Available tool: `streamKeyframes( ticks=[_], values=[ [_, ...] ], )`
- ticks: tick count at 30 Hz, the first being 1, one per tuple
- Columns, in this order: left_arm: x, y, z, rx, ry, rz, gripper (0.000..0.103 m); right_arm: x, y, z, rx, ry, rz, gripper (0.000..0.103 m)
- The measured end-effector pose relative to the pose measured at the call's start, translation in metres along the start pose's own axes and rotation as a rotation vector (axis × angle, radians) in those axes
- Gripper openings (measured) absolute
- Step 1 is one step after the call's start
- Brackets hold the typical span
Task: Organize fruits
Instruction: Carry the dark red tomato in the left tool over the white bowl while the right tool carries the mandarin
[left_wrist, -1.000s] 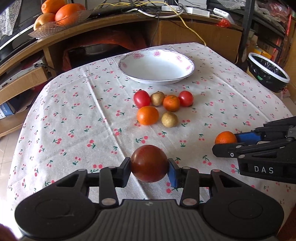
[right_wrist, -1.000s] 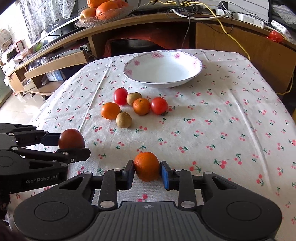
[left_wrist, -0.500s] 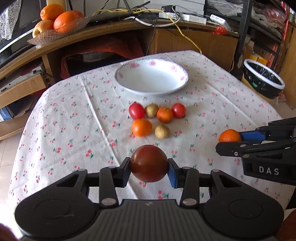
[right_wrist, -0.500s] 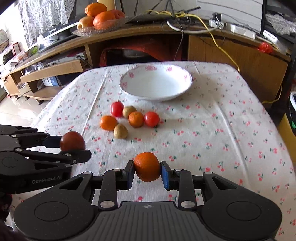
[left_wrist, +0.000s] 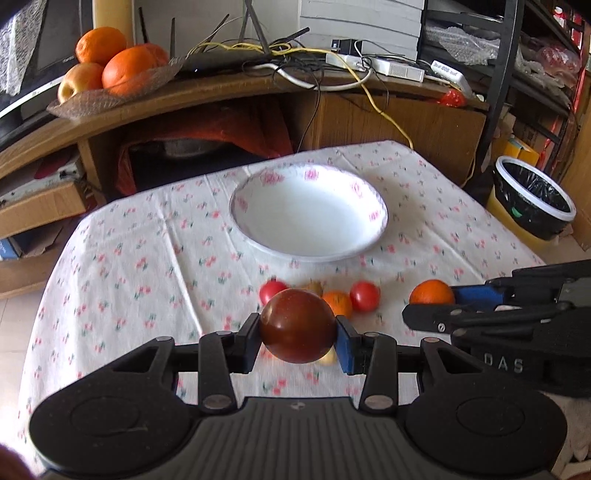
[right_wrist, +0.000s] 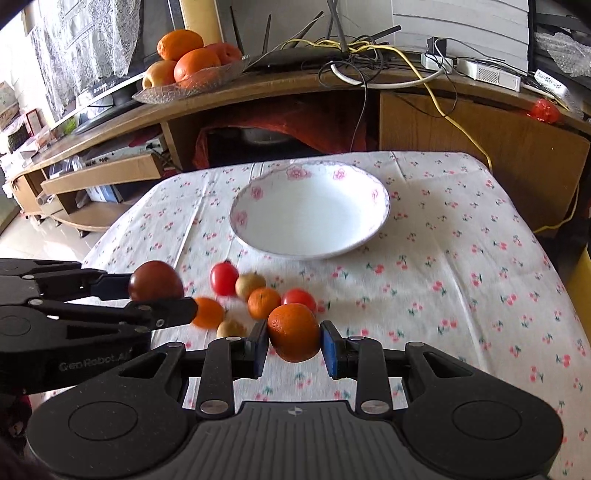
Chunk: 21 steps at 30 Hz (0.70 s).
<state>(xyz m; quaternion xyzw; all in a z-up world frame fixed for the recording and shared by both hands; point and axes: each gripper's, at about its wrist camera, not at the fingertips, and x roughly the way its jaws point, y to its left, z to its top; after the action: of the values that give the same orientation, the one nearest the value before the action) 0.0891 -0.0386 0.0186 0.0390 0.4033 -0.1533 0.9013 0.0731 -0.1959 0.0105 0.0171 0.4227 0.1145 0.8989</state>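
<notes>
A cherry-print cloth (right_wrist: 461, 280) covers the bench; a glossy white bowl (right_wrist: 310, 214) sits at centre frame before a curved wooden shelf (right_wrist: 295, 88). The left claw (left_wrist: 297, 338) clamps a smooth dark tomato (left_wrist: 297, 325); the right claw (right_wrist: 293, 341) pinches a dimpled orange (right_wrist: 293, 330).

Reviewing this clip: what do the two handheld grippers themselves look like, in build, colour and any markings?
Both are matte black plastic with linkage arms joined by silver pins. The left gripper has one black and one blue pad, and shows "GenRobot.AI" in the right wrist view. The right gripper has matching pads and shows "DAS" in the left wrist view. No cables visible.
</notes>
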Motion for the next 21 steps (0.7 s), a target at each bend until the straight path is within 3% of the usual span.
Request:
streamKeyframes(
  ticks=[21],
  values=[
    [0.07,0.016,0.061,-0.014,-0.012,0.003,0.049,0.059,-0.026,0.066,-0.031,-0.034,-0.01,0.026]
  ],
)
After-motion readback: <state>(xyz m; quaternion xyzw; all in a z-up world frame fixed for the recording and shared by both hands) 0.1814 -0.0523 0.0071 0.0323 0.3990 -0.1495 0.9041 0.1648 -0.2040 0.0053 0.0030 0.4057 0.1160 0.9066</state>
